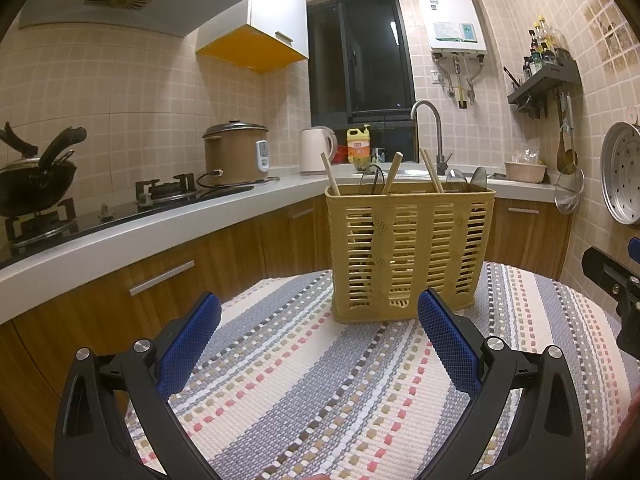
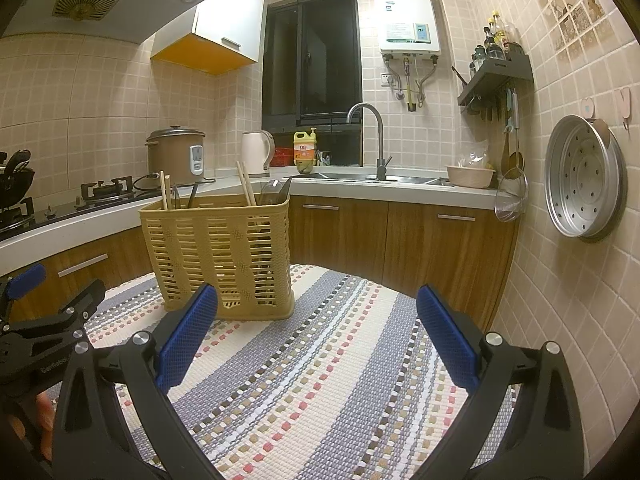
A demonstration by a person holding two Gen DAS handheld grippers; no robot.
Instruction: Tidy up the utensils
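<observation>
One slotted yellow utensil basket (image 1: 410,252) stands upright on my striped tablecloth (image 1: 320,380), chopsticks (image 1: 330,174) and spoons (image 1: 478,178) poking out. Both my left gripper (image 1: 320,320) and right gripper (image 2: 318,312) gape wide, empty. Counter (image 1: 160,220) and faucet (image 2: 370,136) sit behind.

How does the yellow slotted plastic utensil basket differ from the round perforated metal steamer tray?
The yellow slotted plastic utensil basket stands upright on the striped woven mat; the round perforated metal steamer tray hangs flat against the tiled wall. The basket is boxy with long slots; the tray is a disc with small round holes. The basket holds chopsticks and other utensils; the tray holds nothing. Both are pierced with openings.
</observation>
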